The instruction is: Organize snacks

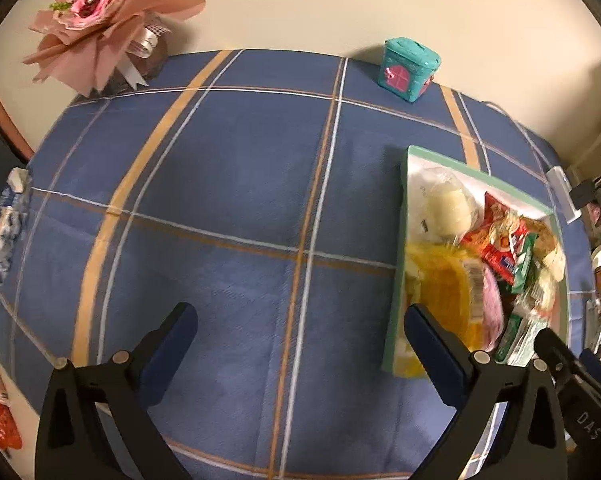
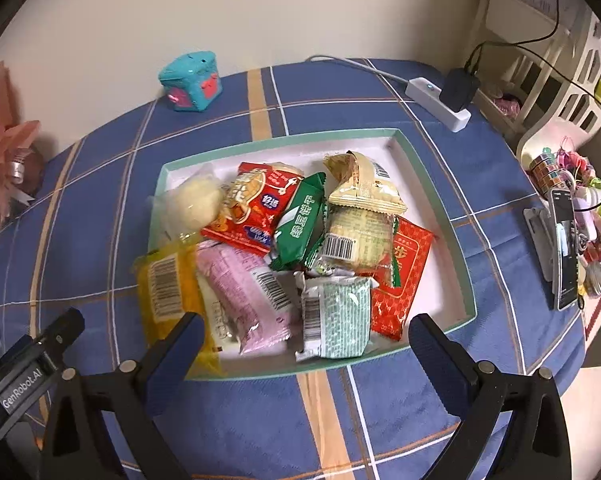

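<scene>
A shallow box with a teal rim (image 2: 464, 276) and white inside sits on the blue plaid tablecloth (image 1: 228, 184). It holds several snack packets: a yellow one (image 2: 164, 292), a pink one (image 2: 244, 296), a pale green one (image 2: 336, 316), red ones (image 2: 256, 208), a dark green one (image 2: 300, 220) and beige ones (image 2: 360, 184). The box also shows in the left wrist view (image 1: 398, 280), at the right. My right gripper (image 2: 306, 334) is open and empty above the box's near edge. My left gripper (image 1: 300, 320) is open and empty over bare cloth left of the box.
A teal toy box (image 2: 192, 80) stands at the table's back edge. A pink bouquet (image 1: 100, 12) is at the back left. A white power strip with a black adapter (image 2: 448, 96) and a phone on a stand (image 2: 560, 248) lie at the right. Wrappers (image 1: 4, 216) lie at the left edge.
</scene>
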Available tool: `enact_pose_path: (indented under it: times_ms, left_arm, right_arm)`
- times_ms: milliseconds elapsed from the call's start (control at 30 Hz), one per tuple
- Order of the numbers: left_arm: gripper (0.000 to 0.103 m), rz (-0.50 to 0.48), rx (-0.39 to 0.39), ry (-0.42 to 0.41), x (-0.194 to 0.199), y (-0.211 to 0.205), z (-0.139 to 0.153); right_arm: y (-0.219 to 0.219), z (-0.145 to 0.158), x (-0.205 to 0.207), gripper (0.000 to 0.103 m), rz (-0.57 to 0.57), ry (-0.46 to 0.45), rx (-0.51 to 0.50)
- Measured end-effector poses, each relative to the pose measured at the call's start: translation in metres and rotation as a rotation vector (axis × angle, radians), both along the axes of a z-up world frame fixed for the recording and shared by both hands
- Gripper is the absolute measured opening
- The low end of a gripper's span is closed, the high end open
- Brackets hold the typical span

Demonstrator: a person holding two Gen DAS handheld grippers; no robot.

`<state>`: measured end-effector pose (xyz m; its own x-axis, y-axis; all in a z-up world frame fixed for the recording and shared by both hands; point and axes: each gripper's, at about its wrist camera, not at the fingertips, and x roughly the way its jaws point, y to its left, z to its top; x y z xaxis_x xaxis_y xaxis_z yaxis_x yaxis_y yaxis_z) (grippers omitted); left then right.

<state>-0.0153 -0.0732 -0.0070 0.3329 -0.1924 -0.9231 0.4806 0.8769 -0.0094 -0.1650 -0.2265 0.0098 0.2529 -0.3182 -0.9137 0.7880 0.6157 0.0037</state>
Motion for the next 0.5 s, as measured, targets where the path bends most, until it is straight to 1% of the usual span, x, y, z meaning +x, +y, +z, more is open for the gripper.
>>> enact_pose_path:
  times_ms: [33, 100, 200, 333, 467, 500]
  left_arm:
    - [0.103, -0.003, 0.010, -0.013, -0.004, 0.001, 0.001]
    - [0.103, -0.008, 0.006, -0.038, -0.011, 0.004, 0.006]
    - [0.103, -0.017, -0.007, -0.041, -0.020, 0.011, 0.010]
    - [0.103, -0.014, 0.020, -0.070, -0.032, 0.017, 0.014]
    - [0.103, -0.003, 0.001, -0.054, -0.039, 0.025, 0.014]
    - [0.103, 0.002, 0.007, -0.050, -0.039, 0.026, 0.013]
  right_arm:
    - [0.003, 0.001, -0.001, 0.103, 0.004, -0.002, -0.001]
    - [0.008, 0.001, -0.004, 0.103, 0.011, -0.003, -0.004]
    - [0.017, 0.002, -0.008, 0.103, 0.020, 0.004, -0.011]
    - [0.028, 0.003, -0.013, 0.103, 0.039, 0.002, -0.022]
    - [0.038, 0.003, -0.019, 0.103, 0.051, 0.000, -0.033]
    - [0.039, 0.003, -0.020, 0.103, 0.053, 0.000, -0.036]
